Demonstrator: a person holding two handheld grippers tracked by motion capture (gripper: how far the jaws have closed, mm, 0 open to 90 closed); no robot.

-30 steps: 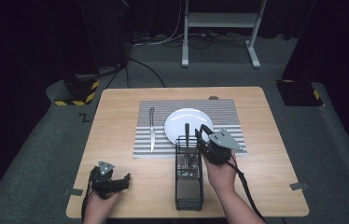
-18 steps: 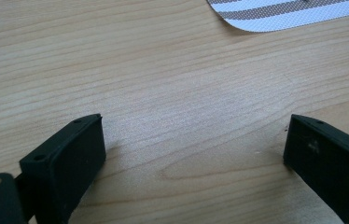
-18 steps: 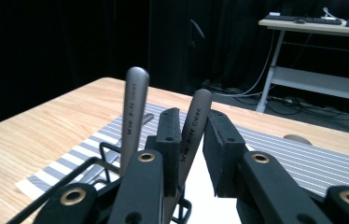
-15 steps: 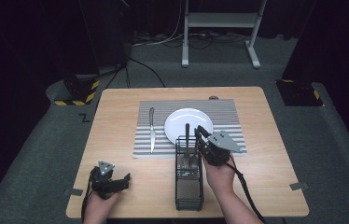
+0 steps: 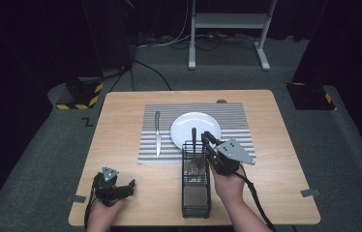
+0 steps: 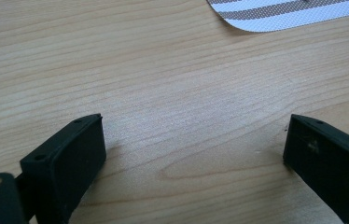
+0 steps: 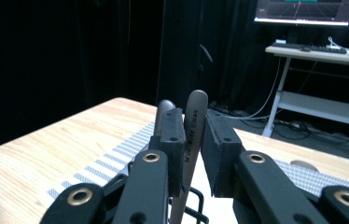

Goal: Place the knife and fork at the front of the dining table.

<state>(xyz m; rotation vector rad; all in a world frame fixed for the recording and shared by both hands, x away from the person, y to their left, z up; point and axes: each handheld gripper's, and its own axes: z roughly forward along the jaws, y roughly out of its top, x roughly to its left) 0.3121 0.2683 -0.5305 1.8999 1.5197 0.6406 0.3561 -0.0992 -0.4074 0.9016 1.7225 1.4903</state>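
Two right tongs (image 7: pixel 192 140) jaws, just closing, flank a grey metal utensil handle (image 7: pixel 192 126) standing in the black wire caddy (image 5: pixel 196 186); left tongs (image 6: pixel 196 154) gape over the bench (image 6: pixel 163 84).

grey metal utensil handle (image 7: pixel 192 126), rounded end up, stands near upright in the black wire caddy (image 5: pixel 196 182) at the table's near edge, against a second handle (image 7: pixel 163 112).

You worked at a light wooden table (image 5: pixel 121 121) on grey carpet (image 5: pixel 343 159), ringed by black curtains (image 7: pixel 46 56). Beyond its far edge stood a white metal stand (image 5: pixel 227 24) with cables; yellow-black striped bases (image 5: pixel 80 94) flanked its far corners.
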